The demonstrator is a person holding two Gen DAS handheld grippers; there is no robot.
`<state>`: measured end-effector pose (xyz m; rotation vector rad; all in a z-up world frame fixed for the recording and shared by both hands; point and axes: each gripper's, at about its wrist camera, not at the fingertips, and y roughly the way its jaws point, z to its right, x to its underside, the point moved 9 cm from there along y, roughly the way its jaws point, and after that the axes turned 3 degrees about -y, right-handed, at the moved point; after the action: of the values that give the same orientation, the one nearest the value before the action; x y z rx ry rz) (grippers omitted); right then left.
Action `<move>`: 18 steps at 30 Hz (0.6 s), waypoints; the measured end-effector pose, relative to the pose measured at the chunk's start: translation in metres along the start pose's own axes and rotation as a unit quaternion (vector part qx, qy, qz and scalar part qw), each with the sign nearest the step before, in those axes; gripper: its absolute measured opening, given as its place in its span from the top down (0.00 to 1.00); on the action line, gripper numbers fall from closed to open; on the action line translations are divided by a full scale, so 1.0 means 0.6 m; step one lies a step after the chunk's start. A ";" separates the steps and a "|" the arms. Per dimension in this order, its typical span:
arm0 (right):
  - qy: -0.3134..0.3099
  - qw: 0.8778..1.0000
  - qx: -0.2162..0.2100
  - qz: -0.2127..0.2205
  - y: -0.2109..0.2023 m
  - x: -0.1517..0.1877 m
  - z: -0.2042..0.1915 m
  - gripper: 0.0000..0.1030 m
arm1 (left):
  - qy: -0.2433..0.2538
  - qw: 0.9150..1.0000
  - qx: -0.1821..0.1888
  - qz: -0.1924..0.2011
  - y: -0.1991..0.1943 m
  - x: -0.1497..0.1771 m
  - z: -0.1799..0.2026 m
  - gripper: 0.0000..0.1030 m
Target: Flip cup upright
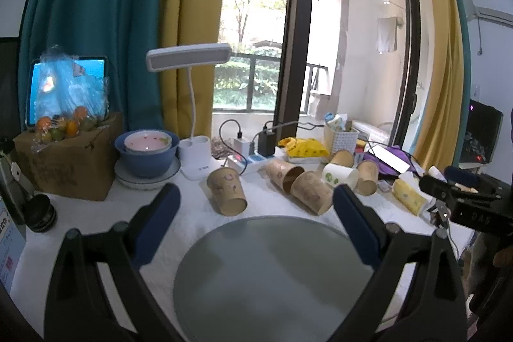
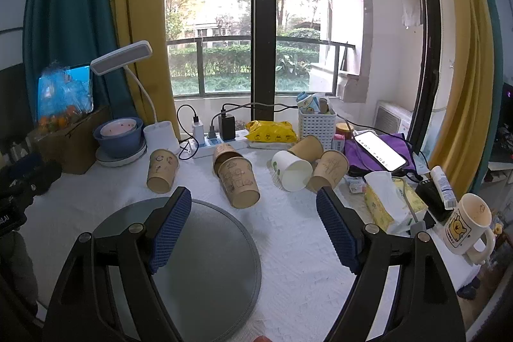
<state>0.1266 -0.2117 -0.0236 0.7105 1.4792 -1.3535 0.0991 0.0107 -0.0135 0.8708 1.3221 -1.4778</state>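
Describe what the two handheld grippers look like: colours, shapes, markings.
Both match: the left gripper and right gripper each have black, angular plastic linkage arms with round silver pivot bolts, ending in two dark blue pads. The right's pads show ribbed texture. No cables visible along the fingers.

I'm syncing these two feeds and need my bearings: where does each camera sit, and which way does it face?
Left wrist: on the left gripper, low over the grey round tray, facing the window; its open blue-padded fingers show, with the right gripper at the right edge.
Right wrist: on the right gripper, further right, facing the same way; its open fingers show.
Shared: tray, the lying paper cups, the white cup, the desk lamp.
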 end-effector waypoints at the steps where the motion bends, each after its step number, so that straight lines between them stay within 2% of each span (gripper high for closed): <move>1: 0.000 1.000 0.000 0.000 0.000 0.001 0.000 0.19 | 0.000 1.000 0.000 0.000 0.000 -0.001 -0.001 0.06; 18: 0.000 1.000 0.000 -0.001 0.000 0.003 -0.001 0.19 | -0.002 1.000 -0.001 0.000 0.003 -0.004 -0.005 0.06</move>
<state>0.1258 -0.2114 -0.0253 0.7089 1.4793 -1.3547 0.1012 0.0142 -0.0126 0.8662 1.3211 -1.4766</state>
